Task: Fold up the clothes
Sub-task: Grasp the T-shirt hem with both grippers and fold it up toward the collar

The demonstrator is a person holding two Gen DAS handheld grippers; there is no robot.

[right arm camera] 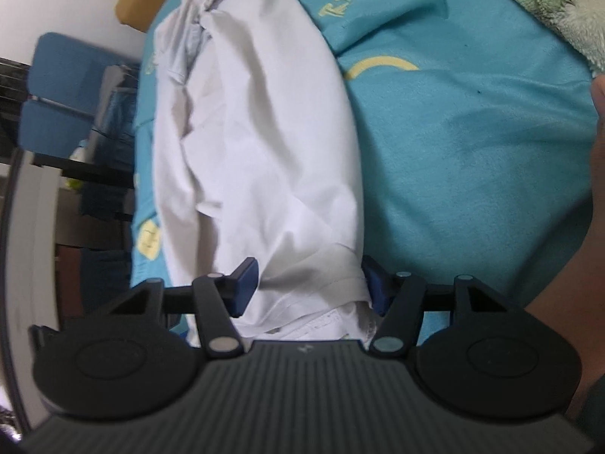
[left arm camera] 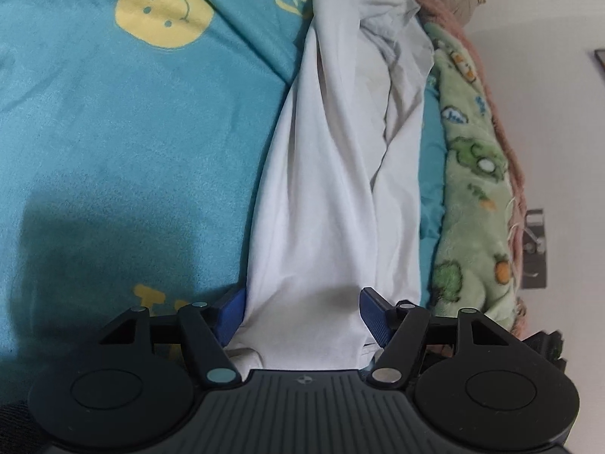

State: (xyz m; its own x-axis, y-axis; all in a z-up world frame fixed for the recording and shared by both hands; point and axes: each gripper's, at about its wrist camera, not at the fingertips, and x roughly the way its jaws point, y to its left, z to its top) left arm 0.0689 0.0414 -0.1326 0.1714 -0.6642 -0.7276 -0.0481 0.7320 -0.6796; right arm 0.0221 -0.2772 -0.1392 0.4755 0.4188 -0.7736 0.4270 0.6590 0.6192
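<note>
On the teal bedspread [left arm camera: 113, 132] a white garment [left arm camera: 321, 189] is laid; its edge is spanned by the left gripper [left arm camera: 302, 312]; its hem is spanned by the right gripper [right arm camera: 310, 287]; whether either is clamped cannot be told.

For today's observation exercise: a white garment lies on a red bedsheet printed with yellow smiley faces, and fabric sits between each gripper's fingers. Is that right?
Not quite. The bedsheet is teal, not red, as the left wrist view shows. The rest stands: the white garment lies on it, with fabric between the fingers of the left gripper and right gripper.
</note>
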